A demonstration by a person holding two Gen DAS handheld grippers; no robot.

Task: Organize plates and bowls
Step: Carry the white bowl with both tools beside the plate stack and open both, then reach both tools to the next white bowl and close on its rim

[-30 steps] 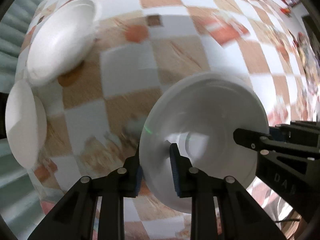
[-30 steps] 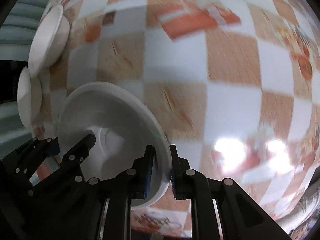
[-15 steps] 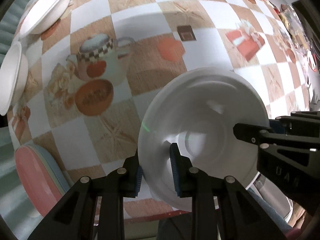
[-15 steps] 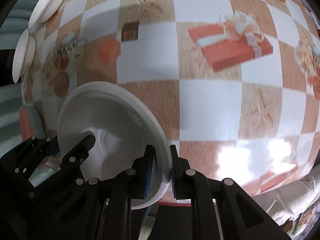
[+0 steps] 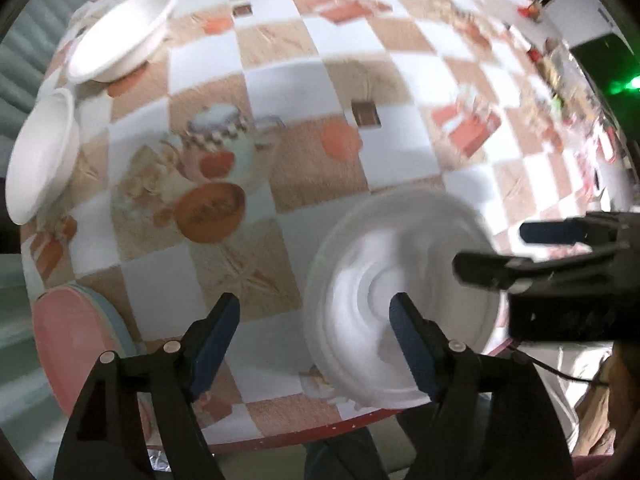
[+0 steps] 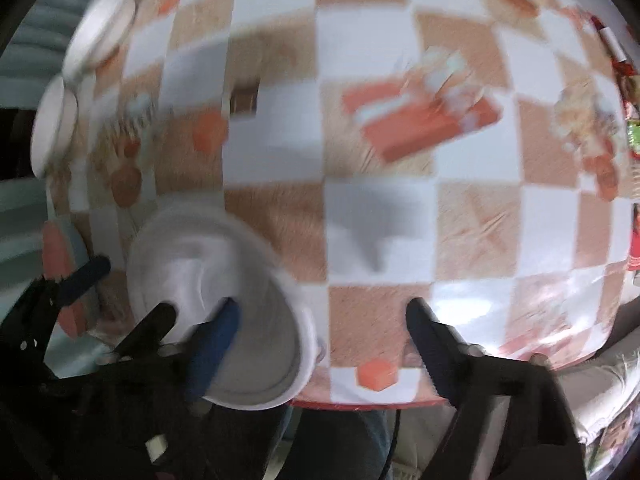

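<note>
Both sets of jaws, clamped on the white plate (image 5: pixel 400 304) a moment ago, are opening and grip nothing. It drops between my left gripper (image 5: pixel 316 320) and right gripper (image 6: pixel 320 320) (blurred), near the table's (image 5: pixel 304 92) front edge, equally close to both.

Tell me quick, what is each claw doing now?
Left gripper: opening, letting go of the white plate.
Right gripper: opening too, pads off the plate's rim.
</note>
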